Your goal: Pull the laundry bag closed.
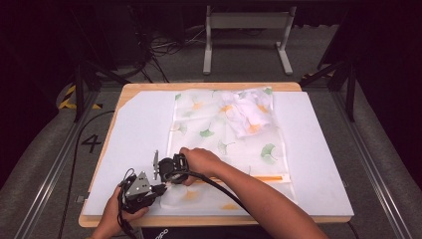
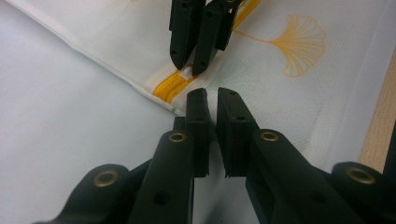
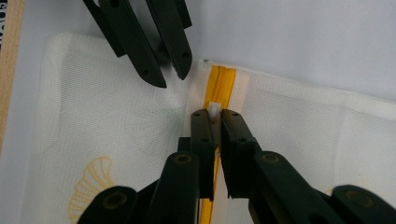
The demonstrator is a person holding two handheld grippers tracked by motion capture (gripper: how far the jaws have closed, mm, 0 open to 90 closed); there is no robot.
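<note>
Right gripper (image 3: 215,122) pinches the white zipper pull (image 3: 214,110) on the yellow zipper (image 3: 220,83); left gripper (image 2: 212,100), lower left, clamps the mesh bag (image 2: 261,84) edge.

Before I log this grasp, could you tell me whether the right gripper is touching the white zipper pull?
Touching. The right gripper view shows the right gripper closed on the white zipper pull, its tip poking out between the jaws.
</note>
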